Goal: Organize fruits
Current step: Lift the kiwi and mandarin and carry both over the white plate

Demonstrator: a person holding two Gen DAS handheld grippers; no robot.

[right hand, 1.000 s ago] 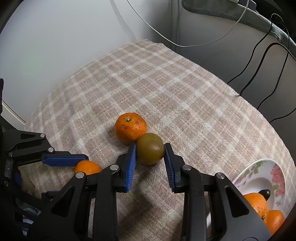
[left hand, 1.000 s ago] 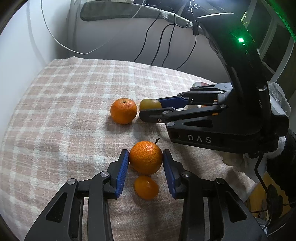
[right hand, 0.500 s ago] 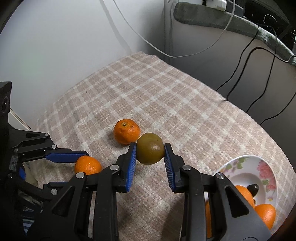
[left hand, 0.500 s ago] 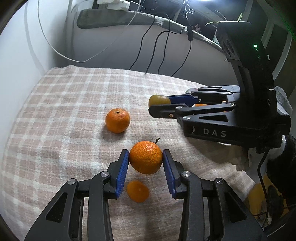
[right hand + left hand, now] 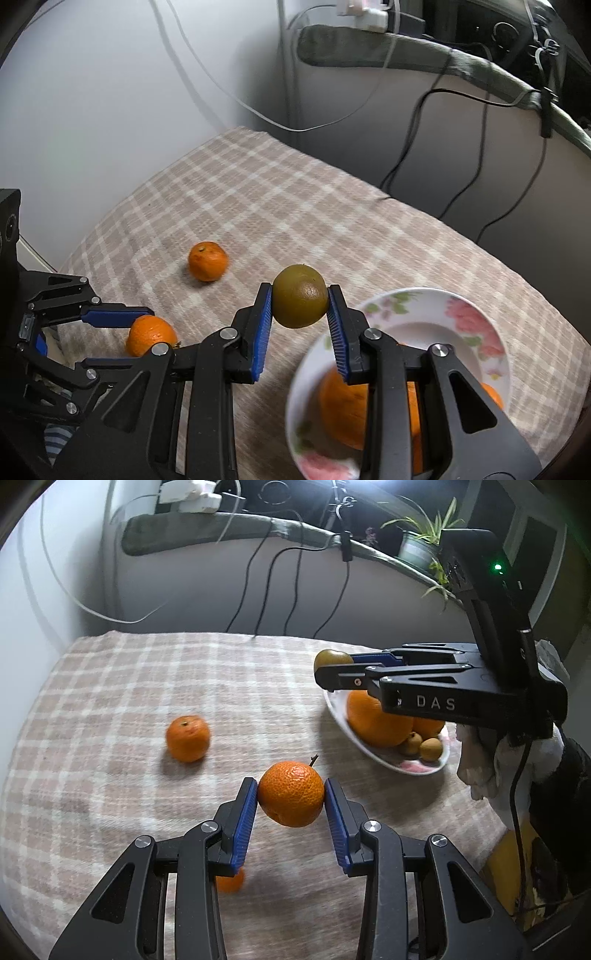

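Blue ribbed pads, black frames: two handheld tongs over a surface (image 5: 110,686) covered in beige-and-white checked cloth.

Item 1. Left tongs (image 5: 291,808), nearest in the left wrist view, clenched on a pebbled orange mandarin (image 5: 291,794) with a short stem at its top. The fruit hangs clear of the cloth, a pad against each flank.

Item 2. Small orange fruit (image 5: 229,880), on the cloth, mostly hidden under the left tongs' left finger.

Item 3. Right tongs (image 5: 300,312), grasping a round olive-green fruit (image 5: 300,301) between both pads. The fruit is off the cloth, above the near-left edge of the plate. In the left wrist view these tongs reach in from the right, the letters DAS on the frame.

Item 4. White plate (image 5: 476,321) with pink flower print, on the right part of the surface. Contents: a large orange (image 5: 376,723), a second orange partly hidden behind it, and two small tan round fruits (image 5: 430,748) at the near rim.

Item 5. Loose mandarin (image 5: 187,734), alone on the cloth, well apart from the plate and left of centre.

Item 6. Background: white wall, black cables (image 5: 291,590) and a white cable hanging from a ledge, a white power adapter, a potted green plant (image 5: 424,542).
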